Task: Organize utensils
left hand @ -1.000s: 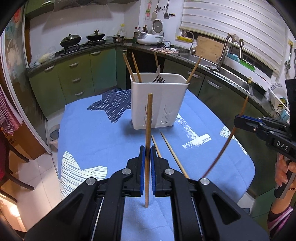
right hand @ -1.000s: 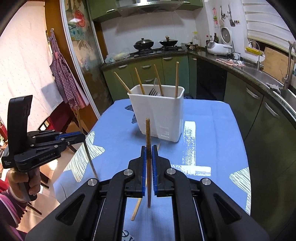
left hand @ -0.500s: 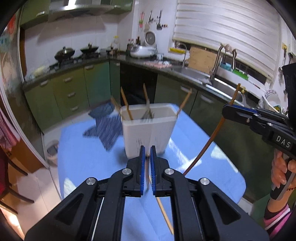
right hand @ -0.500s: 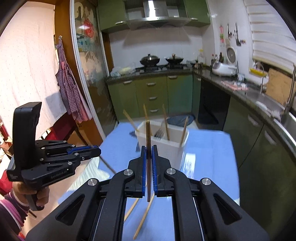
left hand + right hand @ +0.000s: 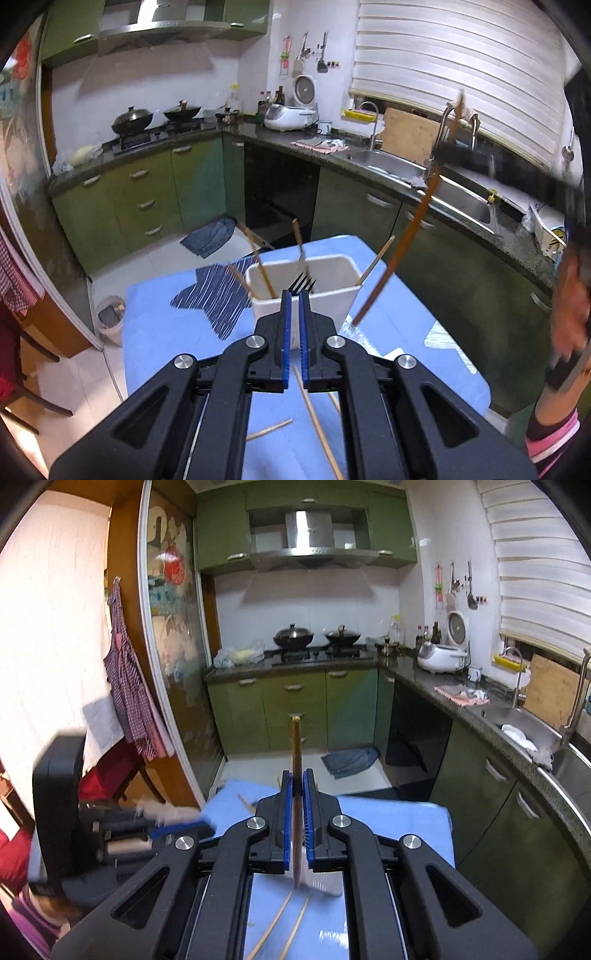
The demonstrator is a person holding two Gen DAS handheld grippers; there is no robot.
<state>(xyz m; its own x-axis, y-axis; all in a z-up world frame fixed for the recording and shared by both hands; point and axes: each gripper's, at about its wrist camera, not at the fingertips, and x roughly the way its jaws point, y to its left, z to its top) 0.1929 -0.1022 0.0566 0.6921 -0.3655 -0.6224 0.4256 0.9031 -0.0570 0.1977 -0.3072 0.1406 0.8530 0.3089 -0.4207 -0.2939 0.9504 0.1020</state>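
Note:
A white utensil holder [image 5: 334,293] stands on the blue tablecloth [image 5: 166,343] and holds several chopsticks and a black fork [image 5: 302,283]. My left gripper [image 5: 294,321] is above and just in front of the holder; its jaws are nearly together with nothing seen between them. My right gripper [image 5: 298,797] is shut on a brown chopstick [image 5: 296,746], held upright. In the left wrist view that chopstick [image 5: 402,240] slants down toward the holder's right side. Loose chopsticks [image 5: 314,417] lie on the cloth below.
Green kitchen cabinets [image 5: 155,192] and a counter with a sink [image 5: 399,166] run behind and to the right. A stove with pots [image 5: 314,638] is at the back. A red chair [image 5: 110,771] stands left of the table.
Both grippers have risen above the table and moved toward the holder. The chopstick that stood in my left gripper is no longer seen between its jaws. My right gripper keeps its chopstick.

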